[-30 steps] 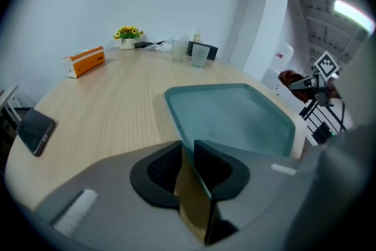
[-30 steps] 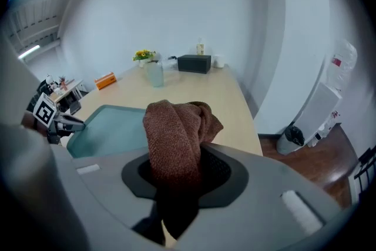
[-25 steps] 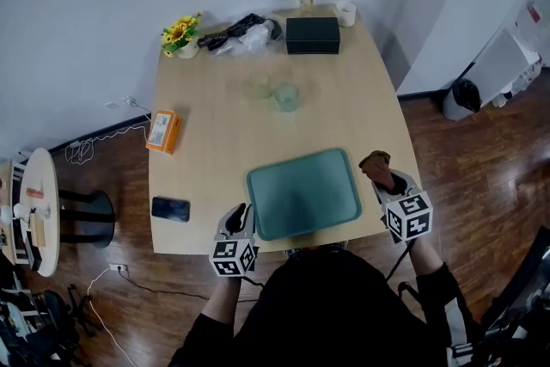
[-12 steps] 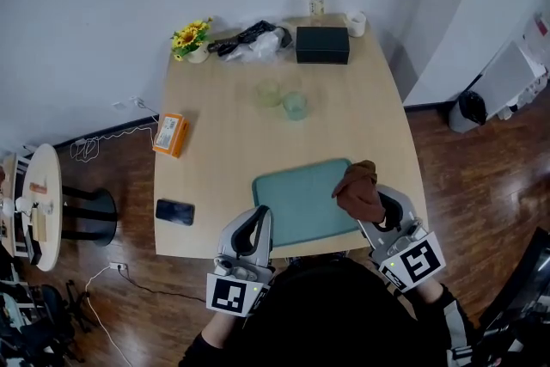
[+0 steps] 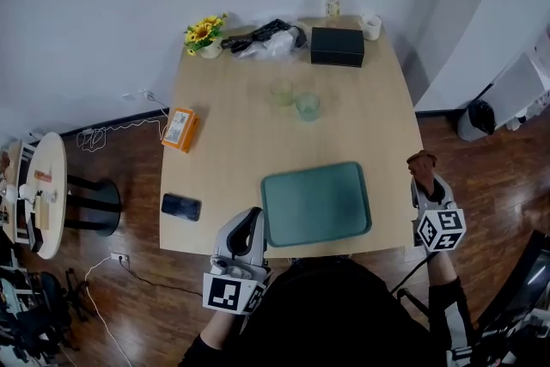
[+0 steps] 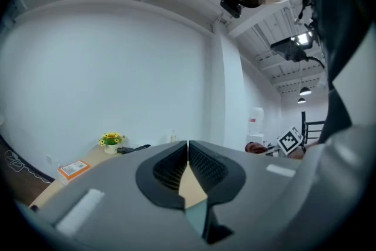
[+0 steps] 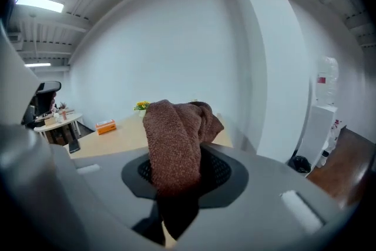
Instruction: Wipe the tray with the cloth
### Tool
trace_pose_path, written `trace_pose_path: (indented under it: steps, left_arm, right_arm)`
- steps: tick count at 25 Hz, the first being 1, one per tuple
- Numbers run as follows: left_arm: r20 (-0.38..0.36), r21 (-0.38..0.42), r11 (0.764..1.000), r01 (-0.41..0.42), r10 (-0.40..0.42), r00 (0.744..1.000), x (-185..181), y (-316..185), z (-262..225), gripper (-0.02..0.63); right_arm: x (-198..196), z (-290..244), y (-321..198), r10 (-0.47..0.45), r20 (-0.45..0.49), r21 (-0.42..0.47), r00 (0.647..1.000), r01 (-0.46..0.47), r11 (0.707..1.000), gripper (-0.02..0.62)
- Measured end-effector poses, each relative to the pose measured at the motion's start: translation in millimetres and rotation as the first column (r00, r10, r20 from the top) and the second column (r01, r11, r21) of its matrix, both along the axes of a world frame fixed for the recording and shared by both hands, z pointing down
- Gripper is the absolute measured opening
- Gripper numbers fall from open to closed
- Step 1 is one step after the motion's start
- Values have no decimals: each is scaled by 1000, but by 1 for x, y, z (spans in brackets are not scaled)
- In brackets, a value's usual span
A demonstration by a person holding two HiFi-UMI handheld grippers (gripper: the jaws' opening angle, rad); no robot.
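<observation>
Person: a dark-clothed body fills the head view's bottom edge and hides the tabletop's (image 5: 232,150) rim nearest the tray (image 5: 315,202).
Left gripper (image 5: 251,219): just off the tray's near-left corner. Its jaws are pressed together with nothing between them. The marker cube covers the hand behind it.
Right gripper (image 5: 423,179): off the tray's right side, past the tabletop's edge and over the wood floor. Its jaws are clamped on the cloth (image 5: 421,159).
Cloth: brown and bunched, rising out of the right jaws, clear of the tray. Its lower end is lost in the dark gap between the pads.
Tray: teal with rounded corners, lying flat and bare. The left gripper view shows only a sliver of it under the jaws.
Phone (image 5: 180,206): dark, flat on the tabletop left of the tray.
Orange box (image 5: 180,130): left of the tray and farther off; its print is too small to read.
Glasses (image 5: 308,106): two clear ones beyond the tray, faint against the wood.
Far end: beyond the tray stand a black box (image 5: 337,46), sunflowers (image 5: 204,34), a bottle (image 5: 332,3) and a dark tangle that cannot be made out.
</observation>
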State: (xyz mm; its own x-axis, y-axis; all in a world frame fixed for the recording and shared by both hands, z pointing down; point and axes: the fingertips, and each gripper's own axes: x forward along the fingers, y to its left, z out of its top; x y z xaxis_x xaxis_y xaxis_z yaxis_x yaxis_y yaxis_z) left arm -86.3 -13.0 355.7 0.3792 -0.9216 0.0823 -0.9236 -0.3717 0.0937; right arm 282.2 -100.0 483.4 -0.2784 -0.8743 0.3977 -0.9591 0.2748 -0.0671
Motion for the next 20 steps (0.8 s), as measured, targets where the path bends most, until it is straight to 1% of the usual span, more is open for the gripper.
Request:
trace_pose_path:
  steps: [3,6,8,11,12,13,14,15,16,17,18,20]
  left_arm:
    - [-14,-1,1000,0,0,1000,0,1,5,3]
    - [-18,-12,1000,-5,5,1000,2,2,9,3]
    - [-22,-18,1000,-8,8,1000,4,2,9,3]
    - [-25,-11,1000,-18,17,1000,5,3,9,3]
    - [-26,-12,1000,-18,18,999,4,4,11,3]
    - [-25,-15,1000,-19,18,1000,3,5,12,3]
    - [-24,-18,1000,-19,18,1000,2,6,14,3]
    - [-25,-22,1000,-17,17,1000,2,6,14,3]
    - [-27,-25,1000,-16,15,1000,3,7,14,3]
    - [-31,-27,1000,-15,15,999,4,7,13,3]
    - [-33,-28,999,-15,14,999,5,7,12,3]
    - [-38,-22,1000,-13,12,999,5,6,10,3]
  right_arm:
    - [-9,34,-2,-24,-23,-60,999,23,998,112]
    - [-33,95,-4,-75,-64,-175,995,63,983,112]
    - [-41,145,-3,-99,-104,-288,990,65,955,114]
    - [-45,206,6,-126,-148,-458,981,45,888,122]
    - [-47,220,11,-135,-151,-500,979,42,865,128]
    - [-49,230,13,-144,-151,-525,978,44,850,141]
    - [-50,233,15,-155,-153,-538,976,49,842,146]
    - [-51,232,15,-165,-156,-540,974,56,840,149]
    - [-51,225,15,-169,-158,-529,973,61,847,163]
    - [-50,210,12,-158,-159,-497,975,60,865,180]
    - [-49,187,9,-134,-152,-444,979,54,895,190]
    - [-50,127,1,-66,-109,-287,992,33,957,190]
